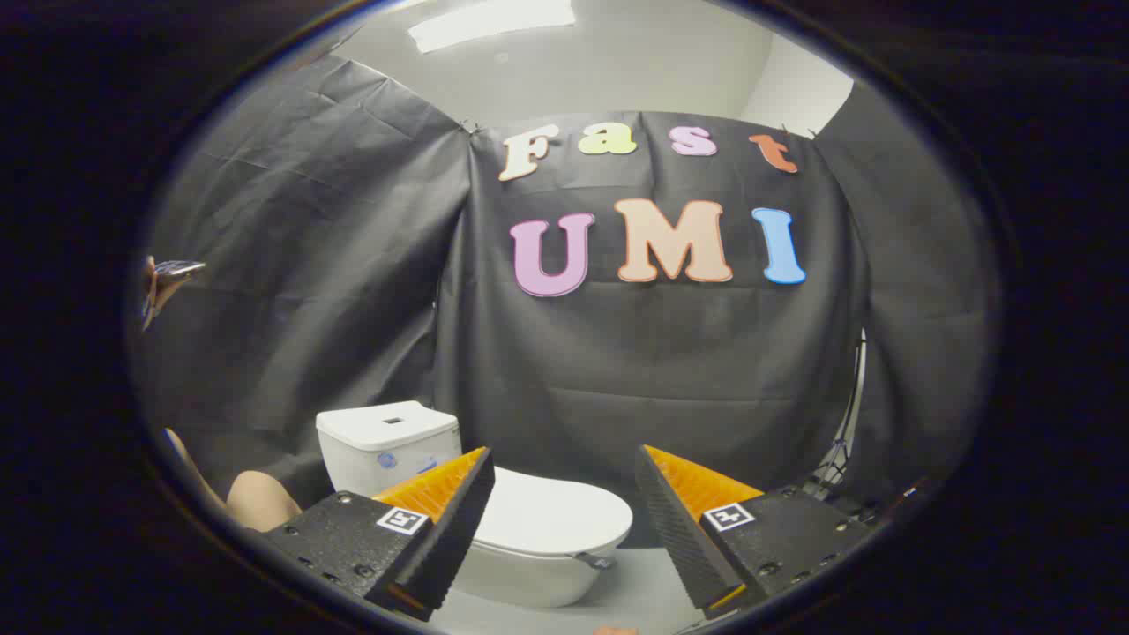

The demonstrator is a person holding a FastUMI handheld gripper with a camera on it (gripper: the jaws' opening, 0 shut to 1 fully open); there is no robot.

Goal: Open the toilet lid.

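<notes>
The toilet lid (551, 511) lies flat and closed on the bowl (529, 578), just ahead of your gripper (564, 529) and a little below it, seen through the gap between the two fingers, with its left part hidden behind the left finger. It looks like a hard, glossy shell, so expect it to be stiff, fairly light, and slippery under the pads; it should swing as one rigid piece on a hinge at the back, near the tank (388, 441) that stands beyond your left finger. Your best hold is likely the front rim, the rounded edge nearest you, where it overhangs the bowl slightly; a small dark tab (598, 561) sticks out there on the right of the rim and may give you something to catch. Pinch the rim or hook under it, not the smooth top, where you would probably slide off. Your gripper's fingers stand wide apart and hold nothing, well short of the lid. Lift in an arc toward the tank, since a straight pull would fight the hinge. The pale floor (644, 600) spreads around the bowl, and part of a person (260, 498) shows beyond your left finger, beside the tank.
</notes>
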